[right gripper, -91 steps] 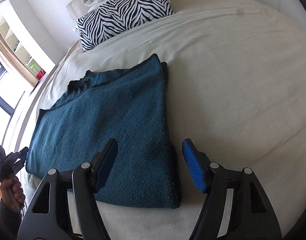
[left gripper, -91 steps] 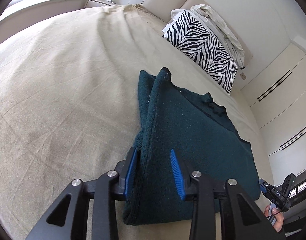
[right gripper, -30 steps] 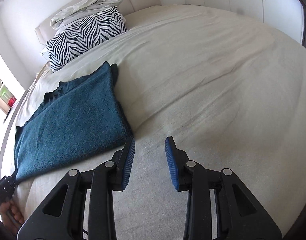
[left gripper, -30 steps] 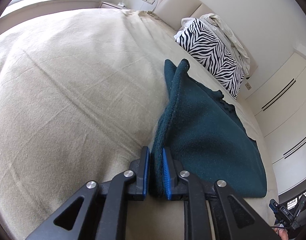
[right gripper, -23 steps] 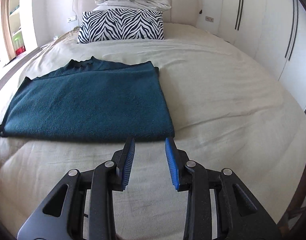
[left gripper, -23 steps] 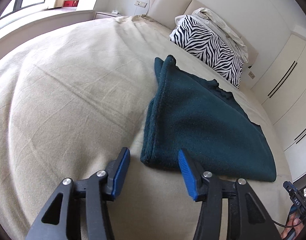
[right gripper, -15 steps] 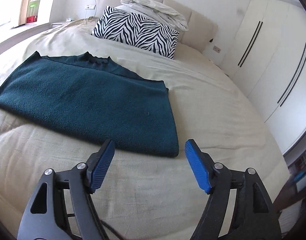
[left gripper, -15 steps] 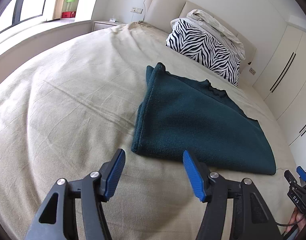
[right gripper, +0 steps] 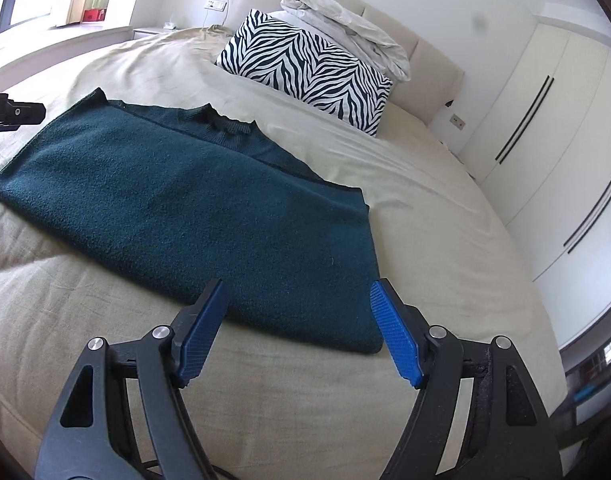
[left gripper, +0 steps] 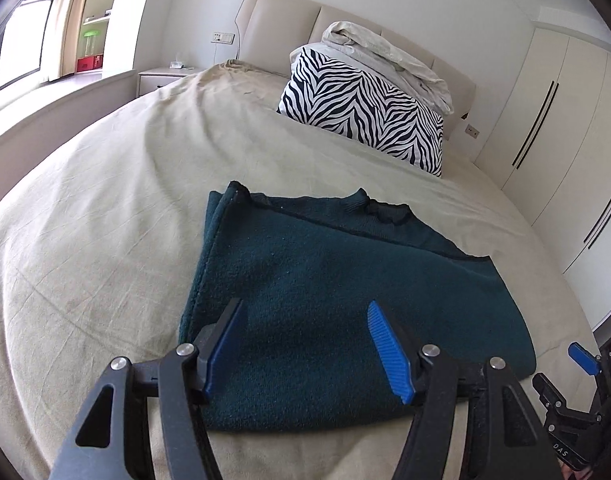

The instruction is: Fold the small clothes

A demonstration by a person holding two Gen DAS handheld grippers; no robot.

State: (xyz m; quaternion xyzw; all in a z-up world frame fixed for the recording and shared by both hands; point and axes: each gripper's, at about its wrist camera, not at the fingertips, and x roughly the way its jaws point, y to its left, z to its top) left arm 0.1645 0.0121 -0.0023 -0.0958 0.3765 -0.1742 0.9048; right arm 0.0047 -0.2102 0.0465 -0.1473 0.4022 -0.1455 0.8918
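A dark teal knit sweater (left gripper: 325, 280) lies folded flat on the beige bed (left gripper: 105, 208), collar toward the headboard. It also shows in the right wrist view (right gripper: 193, 200). My left gripper (left gripper: 305, 340) is open and empty, its jaws spread over the sweater's near left edge. My right gripper (right gripper: 295, 328) is open and empty, its jaws spread just above the sweater's near right corner. The right gripper's tip (left gripper: 581, 364) shows at the lower right of the left wrist view; the left gripper's body (right gripper: 13, 114) shows at the left edge of the right wrist view.
A zebra-print pillow (left gripper: 365, 108) with a crumpled white duvet (left gripper: 385, 56) on top leans on the headboard. White wardrobes (right gripper: 565, 120) stand to the right. A nightstand (left gripper: 161, 76) and window are at the left. The bed sheet (right gripper: 425, 208) spreads wide around the sweater.
Both grippers moved forward and now hover over the sweater's near edge, jaws wide open. The left gripper earlier let go of the sweater's left edge; the sweater lies still.
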